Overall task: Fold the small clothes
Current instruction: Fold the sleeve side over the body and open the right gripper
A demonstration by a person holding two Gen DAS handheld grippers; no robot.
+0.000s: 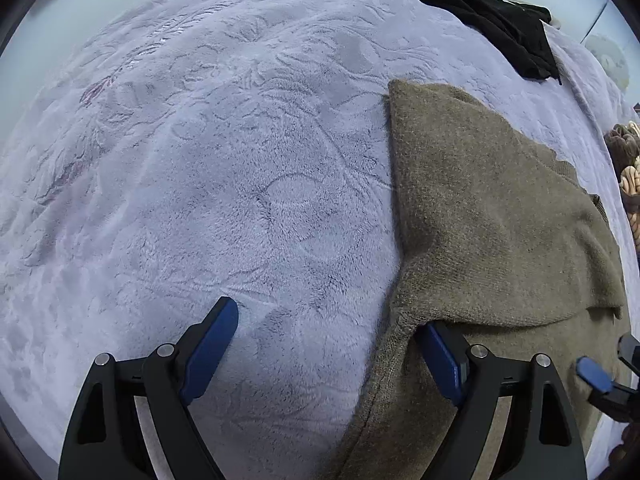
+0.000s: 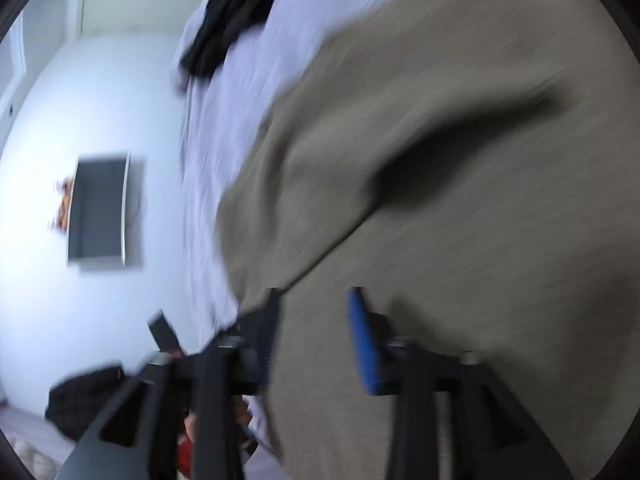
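Observation:
An olive-brown knit garment [image 1: 480,208] lies on a lavender fleece blanket [image 1: 200,180], partly folded over itself. My left gripper [image 1: 332,328] is open; its right fingertip [image 1: 440,356] is tucked under the garment's left edge, its left fingertip [image 1: 212,340] over bare blanket. The right gripper [image 1: 600,372] shows at the right edge of the left wrist view, over the garment. In the blurred right wrist view my right gripper [image 2: 316,320] is open above the garment [image 2: 460,160], holding nothing.
A black garment [image 1: 472,8] lies at the far edge of the bed, also in the right wrist view [image 2: 232,16]. A brown plush heap [image 1: 628,160] sits at the right. A dark wall panel [image 2: 98,210] and another dark cloth [image 2: 84,404] lie off the bed.

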